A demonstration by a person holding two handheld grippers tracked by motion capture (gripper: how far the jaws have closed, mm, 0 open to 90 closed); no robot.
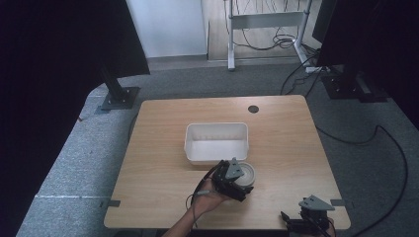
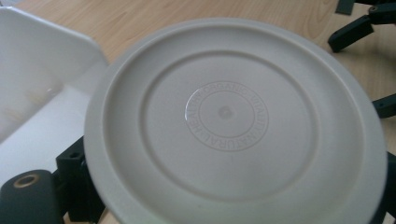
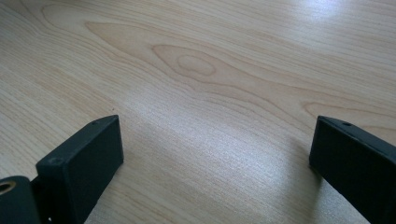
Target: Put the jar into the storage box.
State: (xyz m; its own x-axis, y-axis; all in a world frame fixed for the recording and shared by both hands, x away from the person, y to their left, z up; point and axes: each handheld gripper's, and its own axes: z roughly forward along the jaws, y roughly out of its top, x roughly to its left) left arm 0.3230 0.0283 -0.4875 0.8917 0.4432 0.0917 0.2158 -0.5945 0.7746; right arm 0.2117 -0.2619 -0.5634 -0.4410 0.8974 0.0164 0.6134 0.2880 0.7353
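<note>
On the wooden table (image 1: 163, 123), the white bin (image 1: 216, 142) sits near the middle, its long side running from 9 to 3 o'clock. Just at its 5 o'clock corner, the left gripper (image 1: 237, 180), held by a hand (image 1: 210, 197) coming up from the near edge, has its jaws closed on a round grey-white lid (image 1: 245, 174). In the left gripper view the lid (image 2: 233, 126) stands broadside to the camera, with raised rings and embossed lettering around its centre, and the bin's wall (image 2: 42, 74) lies at its 9 o'clock. Well apart, at 4 o'clock from the lid, the right gripper (image 1: 309, 219) rests by the table's near edge; its jaws are spread wide over bare wood, holding nothing.
</note>
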